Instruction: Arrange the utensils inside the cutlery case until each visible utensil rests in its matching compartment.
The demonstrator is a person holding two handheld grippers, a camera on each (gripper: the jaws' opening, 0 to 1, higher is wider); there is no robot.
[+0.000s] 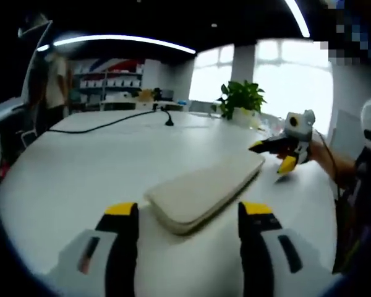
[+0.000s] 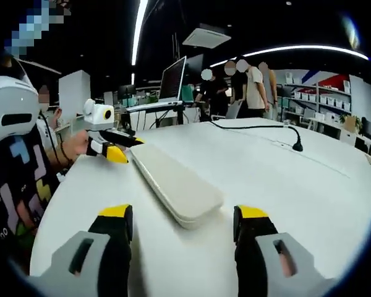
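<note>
A flat beige cutlery case lies closed on the white table, so its contents are hidden. My left gripper is open, its yellow-tipped jaws standing either side of the case's near end. The right gripper hovers at the case's far end, held by a hand. In the right gripper view the same case runs away from me. My right gripper is open around its near end, and the left gripper sits by the far end. Neither gripper holds anything.
A potted plant stands at the table's far side. A black cable with a small stand crosses the tabletop. A person in a patterned shirt holds the grippers. A monitor and several people stand beyond the table.
</note>
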